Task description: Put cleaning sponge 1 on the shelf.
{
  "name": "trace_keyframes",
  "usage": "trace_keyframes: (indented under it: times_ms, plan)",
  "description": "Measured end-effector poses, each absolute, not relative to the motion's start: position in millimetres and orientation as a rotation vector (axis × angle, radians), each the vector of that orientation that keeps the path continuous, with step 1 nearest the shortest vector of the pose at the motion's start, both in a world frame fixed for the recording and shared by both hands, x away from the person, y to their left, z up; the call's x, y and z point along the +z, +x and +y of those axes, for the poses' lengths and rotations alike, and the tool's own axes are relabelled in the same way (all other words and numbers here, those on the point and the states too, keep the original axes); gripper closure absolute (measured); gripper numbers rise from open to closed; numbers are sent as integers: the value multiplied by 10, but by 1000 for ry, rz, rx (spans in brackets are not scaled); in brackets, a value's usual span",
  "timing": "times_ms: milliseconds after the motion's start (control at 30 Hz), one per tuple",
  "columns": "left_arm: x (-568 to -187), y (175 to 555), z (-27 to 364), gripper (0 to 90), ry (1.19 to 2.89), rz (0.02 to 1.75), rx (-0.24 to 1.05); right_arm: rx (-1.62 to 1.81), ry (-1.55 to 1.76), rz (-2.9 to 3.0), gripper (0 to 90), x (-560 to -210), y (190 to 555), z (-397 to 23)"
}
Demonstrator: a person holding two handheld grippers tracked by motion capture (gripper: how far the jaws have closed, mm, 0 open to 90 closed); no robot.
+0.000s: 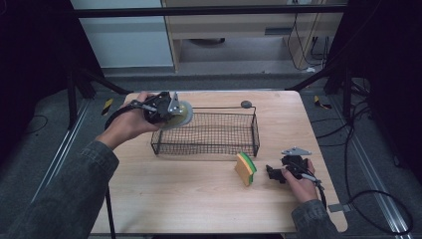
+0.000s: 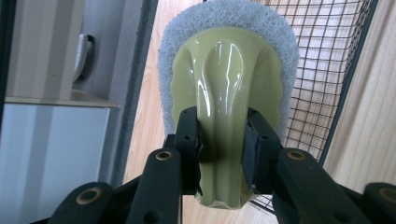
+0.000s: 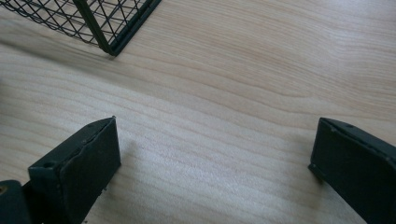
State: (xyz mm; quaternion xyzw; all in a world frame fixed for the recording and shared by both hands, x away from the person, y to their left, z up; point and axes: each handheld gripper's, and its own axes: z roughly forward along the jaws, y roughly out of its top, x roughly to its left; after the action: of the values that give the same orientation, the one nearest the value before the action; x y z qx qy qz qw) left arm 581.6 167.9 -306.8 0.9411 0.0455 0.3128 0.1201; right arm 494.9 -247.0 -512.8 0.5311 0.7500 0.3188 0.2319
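The right gripper (image 1: 276, 174) rests near the table's (image 1: 189, 199) front right, jaws spread wide and holding nothing, beside a yellow-and-green sponge (image 1: 245, 169). Farther back, the left gripper (image 2: 222, 140) clamps a pale green plastic scrubber with grey pad (image 2: 229, 79) above the black wire basket's (image 1: 209, 134) left end. No writing is legible.

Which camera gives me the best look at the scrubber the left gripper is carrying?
The left gripper view: the scrubber is close up, its pale green handle clamped between the left gripper jaws, grey pad behind. The high view shows it small at the wire basket left end. The right gripper view looks elsewhere, at the table.
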Motion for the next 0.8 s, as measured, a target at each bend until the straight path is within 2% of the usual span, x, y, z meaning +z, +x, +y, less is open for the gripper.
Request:
trace_keyframes:
  times_ms: [500,800]
  plan:
    - [-3175,5903,1624,701,2795,45,974,871,1472,2048,13,-5129,4915,-2483]
    - [-3282,5944,1645,702,2795,69,936,871,1473,2046,13,-5130,4914,-2482]
